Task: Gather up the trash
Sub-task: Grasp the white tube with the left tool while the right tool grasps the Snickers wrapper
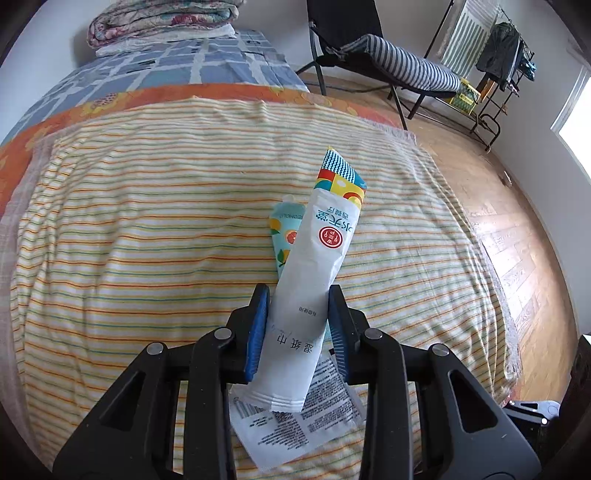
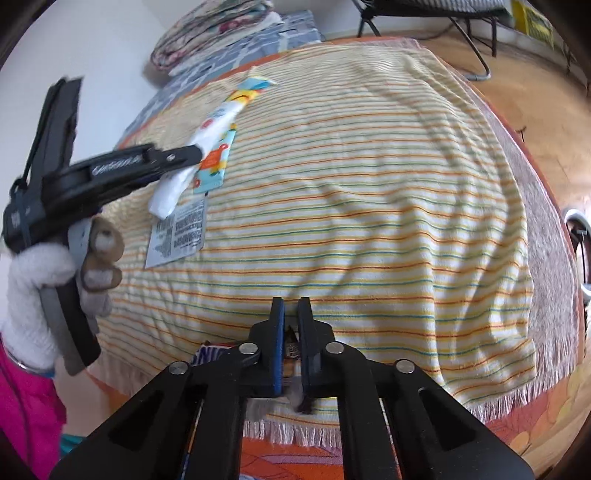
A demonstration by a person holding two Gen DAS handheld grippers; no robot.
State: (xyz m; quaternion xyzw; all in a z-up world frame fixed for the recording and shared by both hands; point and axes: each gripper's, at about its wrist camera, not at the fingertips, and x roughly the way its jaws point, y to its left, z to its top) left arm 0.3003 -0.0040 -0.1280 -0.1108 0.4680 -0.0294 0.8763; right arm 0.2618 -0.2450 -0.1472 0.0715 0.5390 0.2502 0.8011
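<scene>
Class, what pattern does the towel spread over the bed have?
Thin orange, yellow and green stripes on cream towel; right wrist view.

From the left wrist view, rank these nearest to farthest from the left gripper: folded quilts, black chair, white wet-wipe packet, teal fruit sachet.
1. White wet-wipe packet, between the left gripper's pads.
2. Teal fruit sachet, just beyond, under the packet's left edge.
3. Black chair and folded quilts, far right and far left at the top; too close to call.

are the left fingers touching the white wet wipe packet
Touching. In the left wrist view both blue fingers of the left gripper press against the sides of the white packet, leaving no gap.
</scene>
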